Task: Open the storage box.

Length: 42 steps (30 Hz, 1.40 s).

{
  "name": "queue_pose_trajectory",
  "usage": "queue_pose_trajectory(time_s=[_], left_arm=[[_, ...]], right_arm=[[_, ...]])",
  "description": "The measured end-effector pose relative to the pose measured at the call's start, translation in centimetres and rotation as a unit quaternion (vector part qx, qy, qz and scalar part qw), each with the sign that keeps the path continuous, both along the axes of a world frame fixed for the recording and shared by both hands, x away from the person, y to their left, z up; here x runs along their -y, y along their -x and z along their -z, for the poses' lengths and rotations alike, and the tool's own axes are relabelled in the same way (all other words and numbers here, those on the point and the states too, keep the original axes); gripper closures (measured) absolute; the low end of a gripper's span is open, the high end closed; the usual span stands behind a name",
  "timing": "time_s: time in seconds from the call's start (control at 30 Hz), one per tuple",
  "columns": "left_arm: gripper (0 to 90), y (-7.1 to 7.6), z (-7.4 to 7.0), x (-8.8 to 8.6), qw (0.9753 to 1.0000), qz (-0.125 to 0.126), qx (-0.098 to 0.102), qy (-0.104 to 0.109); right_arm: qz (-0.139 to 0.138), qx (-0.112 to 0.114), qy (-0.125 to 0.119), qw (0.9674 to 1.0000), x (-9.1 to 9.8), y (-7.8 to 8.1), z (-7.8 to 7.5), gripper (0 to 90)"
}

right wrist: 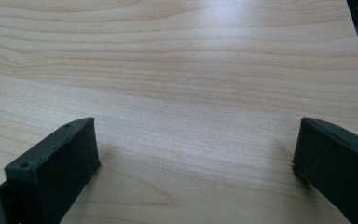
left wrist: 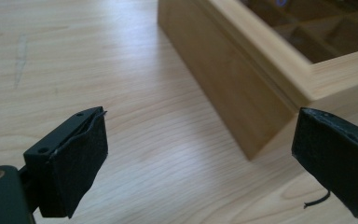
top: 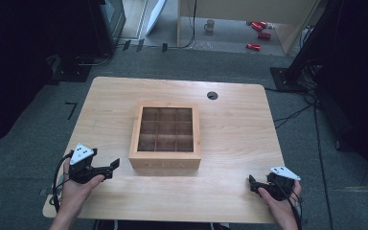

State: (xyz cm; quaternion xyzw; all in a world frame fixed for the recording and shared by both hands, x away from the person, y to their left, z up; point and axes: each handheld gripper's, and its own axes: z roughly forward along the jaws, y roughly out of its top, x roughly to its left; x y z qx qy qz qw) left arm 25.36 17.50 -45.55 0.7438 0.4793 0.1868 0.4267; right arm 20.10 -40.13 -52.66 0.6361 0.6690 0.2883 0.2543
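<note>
One table [top: 230, 158]: pale wood with a visible grain, rectangular with rounded corners, and one small round dark hole [top: 212, 95] near its far edge. One box [top: 165, 160] sits near the middle of the table: light wood, square, low-walled, with a framed top through which a grid of dividers shows, three by three, nine compartments counted from the high view; contents too dim to tell. No writing or label can be read on the box or table. Two claws, both black with flat, matte, padded faces, each held in a hand and each carrying a grey three-cornered plate on top. Left claw [top: 111, 168]: on the near left part of the table, just beside the box's near left corner, not touching it; released, jaws spread wide with bare table between them, and a short loose thread hangs off one pad in the left gripper view. Right claw [top: 252, 184]: on the near right part of the table, well apart from the box; released, jaws wide, bare wood grain between them.
</note>
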Motion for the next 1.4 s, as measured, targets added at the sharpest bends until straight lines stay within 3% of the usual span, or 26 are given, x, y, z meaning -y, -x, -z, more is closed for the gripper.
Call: queue_pose_trajectory(time_s=[0.17,0.43,0.6,0.77,0.87,0.9,1.1,1.17,1.27,1.3,1.4], left_arm=[[3.9,0.5,-1.4,0.7,0.9997,0.014,0.016,0.015],[5.6,0.8,-1.4,2.1,0.9988,0.04,0.008,0.026],[6.3,1.1,-1.5,3.4,0.9984,0.053,0.014,0.015],[7.0,0.8,-1.4,4.3,0.9982,0.058,0.013,0.004],[7.7,0.6,-1.2,4.9,0.998,0.063,0.01,-0.004],[12.7,0.5,-1.1,5.4,0.9981,0.06,0.01,-0.013],[14.7,-0.2,-0.3,6.8,0.9967,0.07,0.001,-0.04],[15.8,-0.5,0.3,7.4,0.9958,0.073,-0.007,-0.054],[25.1,-0.7,0.6,7.6,0.9957,0.069,-0.019,-0.058],[27.6,-0.9,0.8,7.8,0.9962,0.064,-0.026,-0.054],[26.6,-1.0,0.9,7.7,0.9962,0.065,-0.028,-0.052]], right_arm=[[0.002,0.0,0.0,1.0,-0.2,-0.6,0.0,0.0],[0.001,0.0,0.0,1.0,-0.3,-1.1,0.0,0.0],[0.003,0.0,-0.001,1.0,-0.4,-1.3,0.0,0.8],[0.01,0.023,0.007,0.9997,-1.6,-1.5,-0.7,7.4],[-0.007,0.046,-0.007,0.9989,-2.9,-1.4,-2.2,8.1],[-0.02,0.056,-0.014,0.9981,-3.9,-1.3,-3.1,8.8],[-0.053,0.069,-0.028,0.9958,-6.2,-1.3,-4.7,12.6],[-0.074,0.078,-0.035,0.9936,-7.9,-1.8,-5.8,15.1],[-0.087,0.082,-0.037,0.9921,-9.1,-2.2,-6.4,17.0],[-0.1,0.088,-0.046,0.99,-10.3,-2.6,-7.0,18.4],[-0.113,0.095,-0.052,0.9877,-11.5,-2.9,-7.5,20.1]])
